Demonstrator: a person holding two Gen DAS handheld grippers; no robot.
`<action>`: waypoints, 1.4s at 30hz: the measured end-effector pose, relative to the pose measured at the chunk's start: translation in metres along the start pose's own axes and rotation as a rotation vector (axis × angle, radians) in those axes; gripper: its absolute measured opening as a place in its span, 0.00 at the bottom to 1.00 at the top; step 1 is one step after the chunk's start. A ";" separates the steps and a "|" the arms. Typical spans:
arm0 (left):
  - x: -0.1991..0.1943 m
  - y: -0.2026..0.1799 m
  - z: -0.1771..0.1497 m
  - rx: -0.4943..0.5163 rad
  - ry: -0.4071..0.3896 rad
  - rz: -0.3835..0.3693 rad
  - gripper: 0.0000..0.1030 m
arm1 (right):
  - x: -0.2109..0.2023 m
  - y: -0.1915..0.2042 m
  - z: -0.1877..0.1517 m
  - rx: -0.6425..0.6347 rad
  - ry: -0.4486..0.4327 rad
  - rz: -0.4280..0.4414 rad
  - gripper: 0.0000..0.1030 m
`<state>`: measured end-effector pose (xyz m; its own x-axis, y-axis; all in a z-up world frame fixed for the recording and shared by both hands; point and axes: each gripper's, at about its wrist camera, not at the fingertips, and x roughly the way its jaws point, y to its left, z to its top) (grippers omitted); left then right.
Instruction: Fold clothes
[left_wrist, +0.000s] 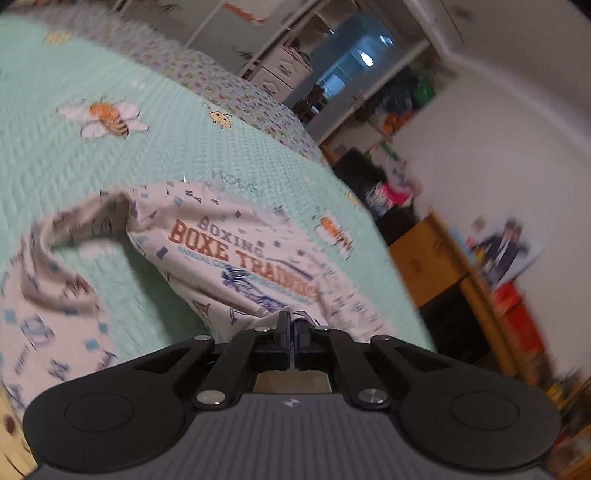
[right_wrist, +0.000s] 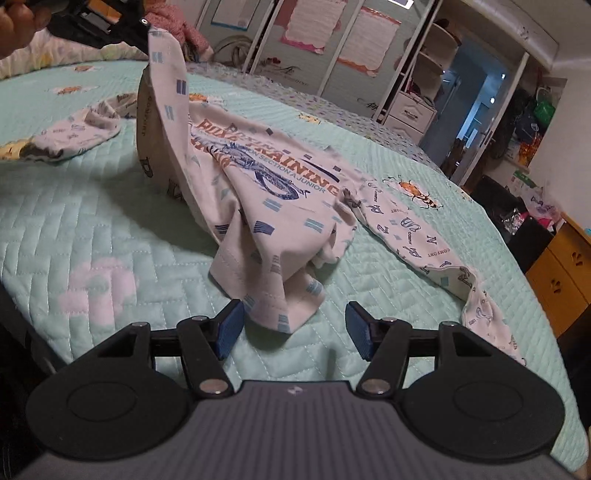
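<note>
A mint-green quilted bedspread (right_wrist: 110, 229) covers the bed and fills most of both views; it is stitched in a herringbone pattern and printed with bees and beetles. On it lies one garment, a cream long-sleeved shirt (right_wrist: 266, 206) with "BOXING TRAINING" lettering across the chest and small blue and grey marks all over.

In the right wrist view the shirt is half lifted: one edge rises in a steep peak toward the upper left, where the left gripper (right_wrist: 122, 22) holds it up off the bed, a person's hand (right_wrist: 16, 26) just behind it. The rest of the body sags in folds onto the quilt. One sleeve (right_wrist: 424, 254) trails out flat to the right toward the bed's edge; the other sleeve (right_wrist: 77, 133) lies crumpled to the left.

The left gripper (left_wrist: 293, 328), seen from its own camera, has its jaws clenched on a pinch of the shirt's fabric, with only a thin sliver of cloth between the two black fingers. The shirt (left_wrist: 236, 254) drapes away from that pinch down onto the bedspread (left_wrist: 110, 166).

The right gripper (right_wrist: 295, 328) is released, its jaws spread wide with the blue pads (right_wrist: 231, 325) facing each other. It holds nothing. The shirt's hem corner hangs just ahead, between the two fingers and nearer the left-hand pad; whether it touches that pad cannot be told.
</note>
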<state>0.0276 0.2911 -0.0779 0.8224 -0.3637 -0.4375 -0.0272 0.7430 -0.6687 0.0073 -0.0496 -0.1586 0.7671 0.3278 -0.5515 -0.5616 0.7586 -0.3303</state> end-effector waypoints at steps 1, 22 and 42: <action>-0.002 0.000 0.001 -0.007 -0.003 0.000 0.00 | 0.004 -0.001 0.002 0.000 -0.003 -0.001 0.57; -0.019 0.060 -0.007 -0.120 0.077 0.218 0.00 | 0.054 -0.157 -0.028 1.271 0.097 0.401 0.09; -0.004 0.050 -0.025 0.024 0.171 0.261 0.00 | 0.040 -0.130 -0.021 1.076 0.138 0.256 0.40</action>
<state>0.0089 0.3156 -0.1240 0.6814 -0.2465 -0.6891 -0.2100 0.8362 -0.5067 0.1051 -0.1469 -0.1536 0.5881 0.5299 -0.6110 -0.0855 0.7920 0.6045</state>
